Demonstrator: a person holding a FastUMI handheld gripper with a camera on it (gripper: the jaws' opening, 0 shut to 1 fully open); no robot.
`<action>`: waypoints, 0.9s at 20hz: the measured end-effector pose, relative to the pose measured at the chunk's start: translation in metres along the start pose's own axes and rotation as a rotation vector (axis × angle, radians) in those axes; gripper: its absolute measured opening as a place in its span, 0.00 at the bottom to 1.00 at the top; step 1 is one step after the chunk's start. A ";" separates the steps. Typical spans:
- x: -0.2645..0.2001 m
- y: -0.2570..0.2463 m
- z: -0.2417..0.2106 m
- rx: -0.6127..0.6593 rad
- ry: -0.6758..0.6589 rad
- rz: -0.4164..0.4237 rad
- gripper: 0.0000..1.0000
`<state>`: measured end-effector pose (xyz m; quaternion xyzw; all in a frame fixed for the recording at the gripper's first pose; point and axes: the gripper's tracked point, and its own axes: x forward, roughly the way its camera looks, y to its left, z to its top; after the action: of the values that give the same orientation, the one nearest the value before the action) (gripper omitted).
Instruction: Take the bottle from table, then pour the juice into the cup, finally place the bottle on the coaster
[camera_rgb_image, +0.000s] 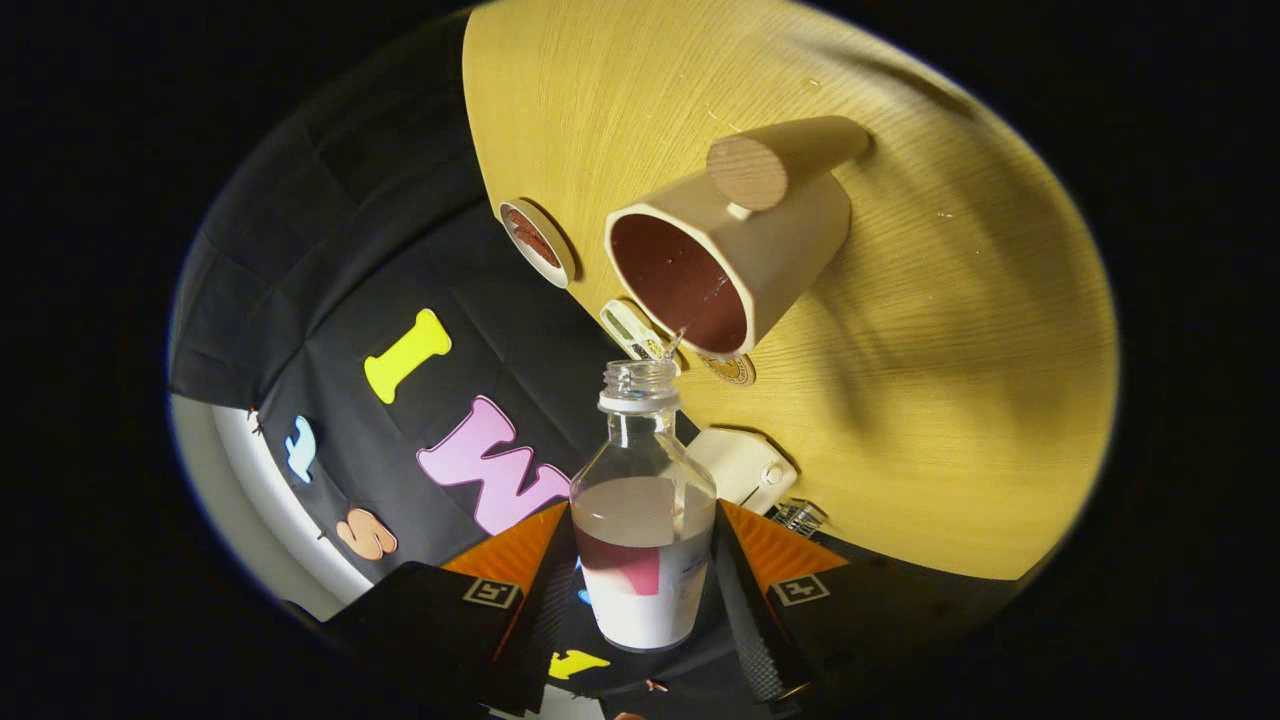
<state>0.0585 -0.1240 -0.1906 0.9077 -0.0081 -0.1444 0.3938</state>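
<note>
Surface (900, 400): pale wood, seen rolled over because the tongs are tipped for pouring.
Cup (740, 250): stood on the surface with a wooden peg handle, its mouth placed just beyond the bottle's neck.
Bottle (643, 500): clear, part full, uncapped, tilted so a thin stream is sent into the cup.
Tongs (643, 570): pinched on the bottle's lower body from both sides.
Coaster (537, 243): round, beyond the cup, left free for the bottle.

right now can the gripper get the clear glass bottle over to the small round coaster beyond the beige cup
Probably yes. The gripper is shut on the bottle, and the coaster lies on the wooden table beside the cup with nothing on it.
</note>
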 end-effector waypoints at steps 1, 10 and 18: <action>-0.001 0.001 0.002 0.008 -0.001 -0.001 0.76; 0.006 0.012 0.003 0.067 0.000 -0.024 0.76; 0.004 0.005 0.008 0.066 0.013 -0.076 0.76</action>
<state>0.0610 -0.1337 -0.1928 0.9207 0.0242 -0.1532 0.3581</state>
